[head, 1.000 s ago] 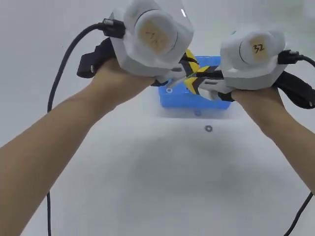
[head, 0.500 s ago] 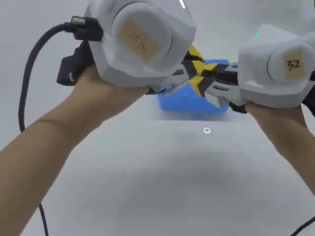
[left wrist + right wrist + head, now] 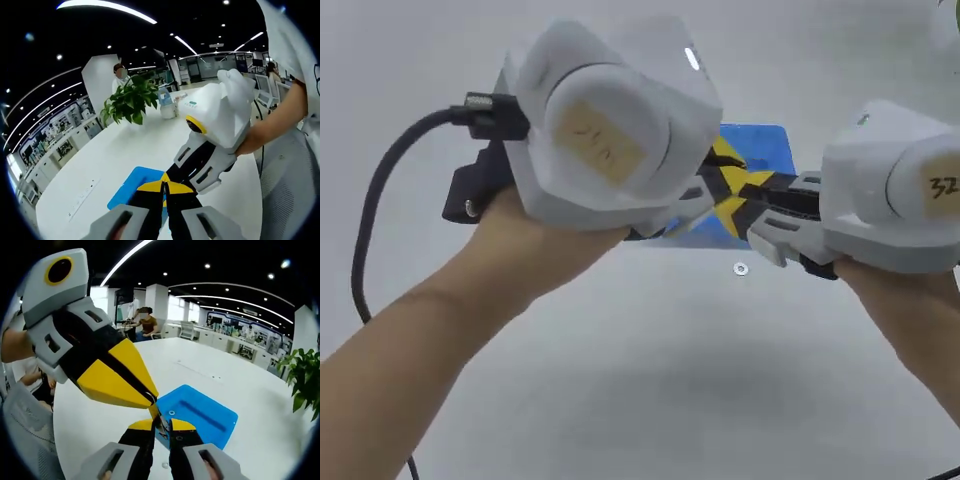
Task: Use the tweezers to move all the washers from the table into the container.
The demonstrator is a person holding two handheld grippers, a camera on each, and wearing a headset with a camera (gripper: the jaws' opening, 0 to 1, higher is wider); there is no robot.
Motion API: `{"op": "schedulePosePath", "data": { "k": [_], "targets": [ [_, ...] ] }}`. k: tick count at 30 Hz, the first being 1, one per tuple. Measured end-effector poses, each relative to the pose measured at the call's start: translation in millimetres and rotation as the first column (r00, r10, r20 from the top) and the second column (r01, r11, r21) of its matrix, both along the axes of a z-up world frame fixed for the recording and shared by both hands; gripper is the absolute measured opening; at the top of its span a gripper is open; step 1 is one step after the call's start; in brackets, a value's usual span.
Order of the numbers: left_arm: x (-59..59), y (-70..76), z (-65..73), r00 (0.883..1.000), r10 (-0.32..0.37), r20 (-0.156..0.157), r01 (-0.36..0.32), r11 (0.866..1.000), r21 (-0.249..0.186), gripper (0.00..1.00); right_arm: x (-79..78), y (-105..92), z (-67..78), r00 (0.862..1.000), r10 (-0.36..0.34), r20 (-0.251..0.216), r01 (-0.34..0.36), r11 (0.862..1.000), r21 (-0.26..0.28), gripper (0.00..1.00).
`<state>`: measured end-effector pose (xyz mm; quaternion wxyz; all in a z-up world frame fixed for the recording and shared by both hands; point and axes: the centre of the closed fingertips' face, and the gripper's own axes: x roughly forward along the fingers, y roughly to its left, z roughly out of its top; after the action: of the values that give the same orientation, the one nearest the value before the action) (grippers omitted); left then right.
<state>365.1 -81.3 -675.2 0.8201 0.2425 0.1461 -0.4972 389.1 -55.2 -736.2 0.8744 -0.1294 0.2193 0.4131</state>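
The loose washer [image 3: 740, 268] lies flat on the bench [image 3: 650, 390], just on the person's side of the blue container [image 3: 767, 150] and directly under the right hand-held gripper [image 3: 162, 429], so the right hand is much the nearer. Its jaws stand nearly together on a thin metal sliver I take for the tweezers [image 3: 158, 419], whose long axis points forward, toward the container. The left hand-held gripper [image 3: 165, 187] has its jaws together on nothing I can see, its tip meeting the right one's over the container's near edge. The next pick looks like a short drop down and back. A second ago a washer hung at the tweezers' tip; now another washer [image 3: 172, 413] lies inside the container, and both tools are higher in the head view.
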Motion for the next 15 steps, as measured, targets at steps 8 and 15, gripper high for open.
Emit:
{"op": "schedulePosePath", "data": {
  "k": [8, 15],
  "targets": [
    [6.9, -1.7, -22.3, 0.999, 0.004, -0.052, -0.004, 1.0, -0.007, 0.0, 7.0, -4.6, -23.2, 0.998, -0.006, -0.057, 0.005, 1.0, -0.004, 0.08],
    [12.3, -4.3, -36.4, 0.997, -0.007, -0.075, 0.009, 1.0, 0.026, 0.0, 10.9, -5.3, -38.4, 0.997, 0.007, -0.072, -0.01, 0.999, -0.042, 0.07]
  ]
}}
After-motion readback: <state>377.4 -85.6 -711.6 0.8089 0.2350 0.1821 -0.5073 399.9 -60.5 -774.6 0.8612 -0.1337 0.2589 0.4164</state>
